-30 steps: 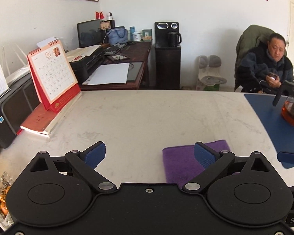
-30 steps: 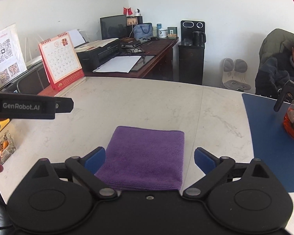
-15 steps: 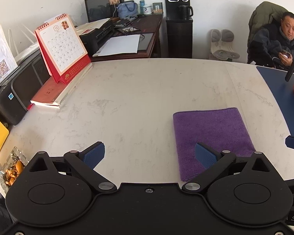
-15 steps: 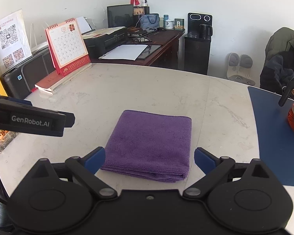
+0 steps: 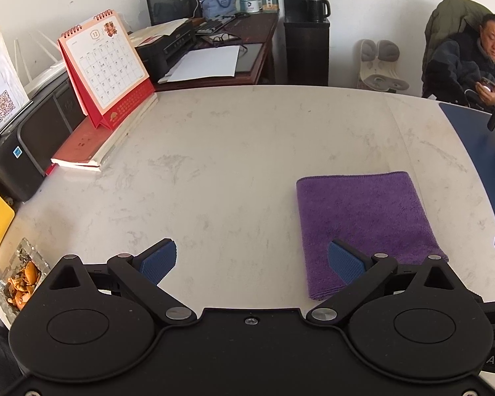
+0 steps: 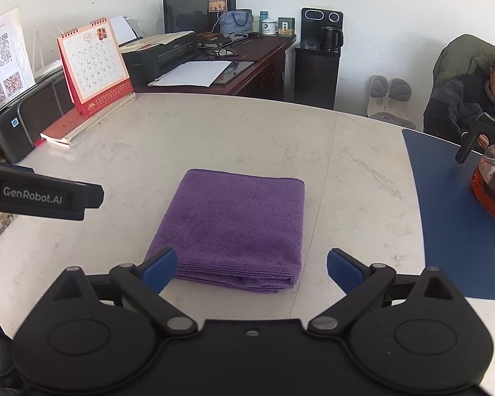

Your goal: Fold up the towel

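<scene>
1. The right gripper (image 6: 251, 269) has its blue-padded fingers spread wide and holds nothing; it hovers above the near edge of the towel, touching nothing.
2. The left gripper (image 5: 251, 260) is equally wide and empty, positioned left of the towel; its right finger pad (image 5: 344, 261) overlaps the towel's near left corner in view, though contact cannot be told.
3. The purple towel (image 6: 237, 227) lies folded into a neat rectangle, flat on the white marble table (image 6: 346, 171), stacked layers showing at its near edge.
4. A blue mat (image 6: 452, 217) lies to the towel's right, with a glass teapot (image 6: 493, 188) of amber liquid standing on it.
5. A red desk calendar (image 6: 93, 66) stands at the table's far left edge.
6. A seated person (image 6: 472, 99) is beyond the far right.
</scene>
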Available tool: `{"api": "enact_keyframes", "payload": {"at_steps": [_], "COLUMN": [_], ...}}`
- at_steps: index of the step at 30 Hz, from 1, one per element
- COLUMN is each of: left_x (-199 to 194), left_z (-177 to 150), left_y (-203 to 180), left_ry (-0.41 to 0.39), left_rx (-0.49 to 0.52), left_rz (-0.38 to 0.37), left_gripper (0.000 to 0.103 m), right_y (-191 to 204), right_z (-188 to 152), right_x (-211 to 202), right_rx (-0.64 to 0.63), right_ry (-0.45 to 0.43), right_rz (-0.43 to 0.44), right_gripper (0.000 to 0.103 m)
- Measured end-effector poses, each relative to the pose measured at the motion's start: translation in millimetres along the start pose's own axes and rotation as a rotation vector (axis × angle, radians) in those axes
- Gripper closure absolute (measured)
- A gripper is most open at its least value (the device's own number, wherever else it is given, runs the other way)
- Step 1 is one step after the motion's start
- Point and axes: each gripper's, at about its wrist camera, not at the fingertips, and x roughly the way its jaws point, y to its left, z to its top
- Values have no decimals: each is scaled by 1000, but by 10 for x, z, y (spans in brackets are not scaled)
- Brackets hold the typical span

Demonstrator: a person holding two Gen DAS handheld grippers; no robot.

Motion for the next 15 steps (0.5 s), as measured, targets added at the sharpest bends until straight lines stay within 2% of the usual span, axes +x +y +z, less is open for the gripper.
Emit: {"api": "enact_keyframes", "payload": {"at_steps": [15], "left_x": [120], "left_z": [31], "left_y": [-55], "left_ry": [23], "left_rx": [9], "left_rz": [-19], "left_gripper": [3], "right_y": [-22], "right_z": [34], "right_x": [82], "right_rx": [-11], "right_ry": [18], "right_rz": [-24], "right_gripper": [6]}}
